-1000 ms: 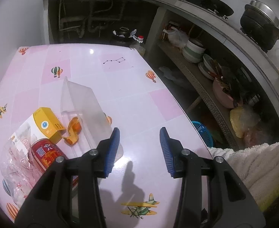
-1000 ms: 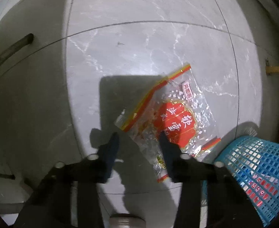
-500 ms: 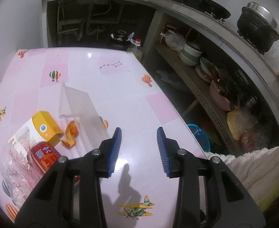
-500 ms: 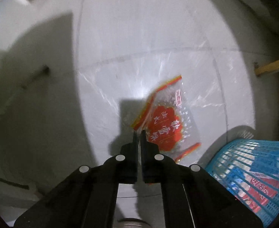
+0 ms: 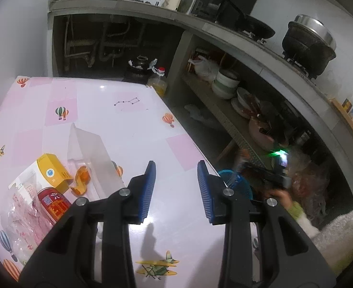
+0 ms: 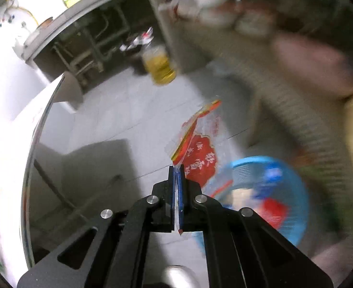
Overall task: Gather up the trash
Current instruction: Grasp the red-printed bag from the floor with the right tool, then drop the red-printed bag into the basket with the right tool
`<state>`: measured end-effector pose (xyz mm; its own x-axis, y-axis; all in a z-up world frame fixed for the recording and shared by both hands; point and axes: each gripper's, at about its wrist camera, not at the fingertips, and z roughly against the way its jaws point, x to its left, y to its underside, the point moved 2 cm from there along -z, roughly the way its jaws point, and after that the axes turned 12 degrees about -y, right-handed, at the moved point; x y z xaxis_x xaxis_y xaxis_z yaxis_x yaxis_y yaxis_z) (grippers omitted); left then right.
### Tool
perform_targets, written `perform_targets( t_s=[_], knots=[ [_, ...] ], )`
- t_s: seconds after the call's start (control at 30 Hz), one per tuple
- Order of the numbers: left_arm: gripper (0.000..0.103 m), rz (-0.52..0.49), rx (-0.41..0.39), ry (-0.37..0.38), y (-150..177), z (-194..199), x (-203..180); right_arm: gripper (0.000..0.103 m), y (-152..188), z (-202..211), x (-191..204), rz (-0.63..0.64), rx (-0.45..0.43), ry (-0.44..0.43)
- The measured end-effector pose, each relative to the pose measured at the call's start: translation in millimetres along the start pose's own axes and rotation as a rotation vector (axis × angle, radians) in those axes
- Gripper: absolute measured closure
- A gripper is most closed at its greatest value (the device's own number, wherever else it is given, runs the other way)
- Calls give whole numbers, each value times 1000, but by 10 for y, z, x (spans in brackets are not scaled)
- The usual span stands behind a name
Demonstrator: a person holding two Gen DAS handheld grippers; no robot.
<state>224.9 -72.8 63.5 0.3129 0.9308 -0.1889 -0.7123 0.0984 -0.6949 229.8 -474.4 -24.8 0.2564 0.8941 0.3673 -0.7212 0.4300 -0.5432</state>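
Dim kitchen, tabletop (image 5: 133,124) glare, fisheye edges, right view motion-blurred

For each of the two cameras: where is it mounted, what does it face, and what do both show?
Left wrist: on the left tongs, open over the pink table; a sleeve shows.
Right wrist: on the right tongs, shut on a red-printed plastic bag, facing the floor.
Shared: blue basket, oil bottle.

My right gripper (image 6: 176,175), matt black plastic with ribbed blue pads, pinches a glossy, crinkly clear-and-red plastic wrapper (image 6: 198,151). At four o'clock sits a blue plastic mesh basket (image 6: 294,206). The tablecloth (image 5: 128,124) under my left gripper (image 5: 176,187) shines, smooth vinyl.
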Motion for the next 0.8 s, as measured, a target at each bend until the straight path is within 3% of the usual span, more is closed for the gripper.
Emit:
perform_targets(
  t_s=[0.07, 0.17, 0.3, 0.43, 0.53, 0.6, 0.7, 0.8],
  knots=[
    [70, 5, -9, 3, 1, 48, -5, 101, 98, 197, -115, 31, -7, 72],
    [70, 10, -25, 3, 25, 126, 0, 101, 164, 251, -266, 39, 8, 102],
    [70, 31, -30, -5, 79, 225, 48, 101, 506, -257, -576, 27, 122, 156],
    [70, 40, -39, -34, 131, 339, 136, 100, 839, -992, -724, -31, 268, 126],
    [69, 64, -42, -55, 165, 428, 218, 90, 1039, -1421, -899, -185, 375, -10],
    [67, 80, -44, -74, 180, 478, 287, 80, 1082, -1436, -1030, -294, 358, -60],
    [63, 96, -53, -100, 197, 532, 399, 62, 1019, -1169, -1126, -360, 262, -87],
    [63, 111, -51, -117, 222, 542, 519, 59, 928, -838, -1134, -336, 215, -66]
  ],
)
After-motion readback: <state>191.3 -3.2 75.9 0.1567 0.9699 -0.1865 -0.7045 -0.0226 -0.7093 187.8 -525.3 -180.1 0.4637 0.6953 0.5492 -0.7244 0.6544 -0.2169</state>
